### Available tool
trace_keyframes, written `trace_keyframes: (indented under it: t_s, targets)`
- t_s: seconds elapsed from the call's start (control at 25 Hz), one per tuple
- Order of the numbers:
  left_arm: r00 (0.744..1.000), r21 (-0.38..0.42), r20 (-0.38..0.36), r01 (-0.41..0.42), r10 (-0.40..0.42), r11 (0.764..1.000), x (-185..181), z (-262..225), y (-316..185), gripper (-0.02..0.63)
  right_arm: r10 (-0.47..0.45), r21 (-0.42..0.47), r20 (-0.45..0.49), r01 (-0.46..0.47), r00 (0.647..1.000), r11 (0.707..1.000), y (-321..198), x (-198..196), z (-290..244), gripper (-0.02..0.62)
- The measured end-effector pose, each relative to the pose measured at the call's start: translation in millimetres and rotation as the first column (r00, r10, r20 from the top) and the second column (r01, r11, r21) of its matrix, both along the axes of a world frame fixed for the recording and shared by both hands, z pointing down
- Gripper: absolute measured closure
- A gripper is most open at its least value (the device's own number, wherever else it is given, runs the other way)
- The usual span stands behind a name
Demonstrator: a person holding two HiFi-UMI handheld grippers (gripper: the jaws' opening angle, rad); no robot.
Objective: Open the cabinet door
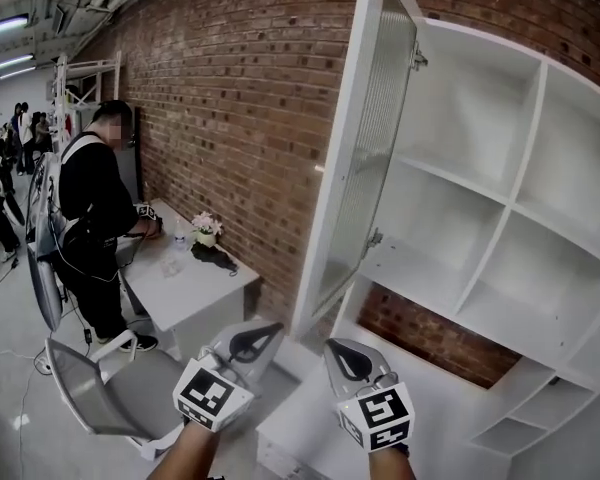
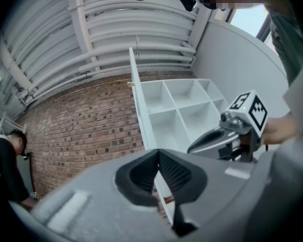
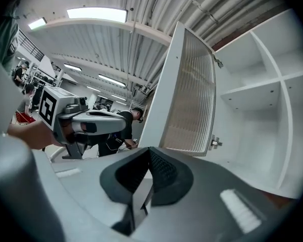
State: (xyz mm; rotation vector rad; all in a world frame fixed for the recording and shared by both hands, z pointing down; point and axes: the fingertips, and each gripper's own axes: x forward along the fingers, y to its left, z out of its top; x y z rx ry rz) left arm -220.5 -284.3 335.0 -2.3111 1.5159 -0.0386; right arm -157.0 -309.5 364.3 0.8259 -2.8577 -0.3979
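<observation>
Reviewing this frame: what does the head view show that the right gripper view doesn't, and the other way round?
Only the head view: a small pot of pale flowers and the right gripper's black-and-white marker cube.

Only the right gripper view: the wide lit ceiling panel overhead, and that gripper's dark ridged pads, closed together with nothing between them.

Both: the white cabinet door with a ribbed glass panel, swung open; the white shelved cabinet; a person in a black top; the left gripper.
</observation>
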Motion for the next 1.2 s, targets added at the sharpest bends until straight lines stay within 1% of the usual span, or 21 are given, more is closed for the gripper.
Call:
trace_keyframes:
  t_s: [0.16, 0.32, 0.72, 0.88, 1.04, 1.2]
  targets:
    - [1.000, -0.008, -0.006, 0.020, -0.020, 1.000, -4, 3, 5, 0.604, -0.001, 0.002, 0.010, 0.001, 1.000, 1.000, 0, 5, -2, 0.592]
    - [1.000, -0.013, -0.003, 0.022, -0.022, 1.000, -4, 6, 6, 0.604, 0.012, 0.007, 0.028, -0.012, 1.000, 1.000, -1, 10, -5, 0.592]
    - [0.999, -0.011, 0.010, 0.031, -0.031, 0.999, 14, 1, 5, 0.604, 0.029, 0.029, 0.065, -0.031, 0.997, 0.999, -7, 38, -18, 0.592]
    - [0.999, -0.013, 0.012, 0.041, -0.041, 0.999, 16, 3, 2, 0.604, 0.026, 0.041, 0.058, -0.028, 0.998, 0.999, -8, 45, -20, 0.592]
    - [0.998, -0.023, -0.007, 0.055, -0.056, 0.998, 17, 7, 1, 0.604, 0.020, 0.040, 0.054, -0.022, 0.998, 0.999, -10, 51, -18, 0.592]
    - [0.998, -0.028, 0.011, 0.065, -0.065, 0.997, 22, 10, 0, 0.604, 0.010, 0.042, 0.053, -0.013, 0.999, 0.999, -12, 56, -17, 0.592]
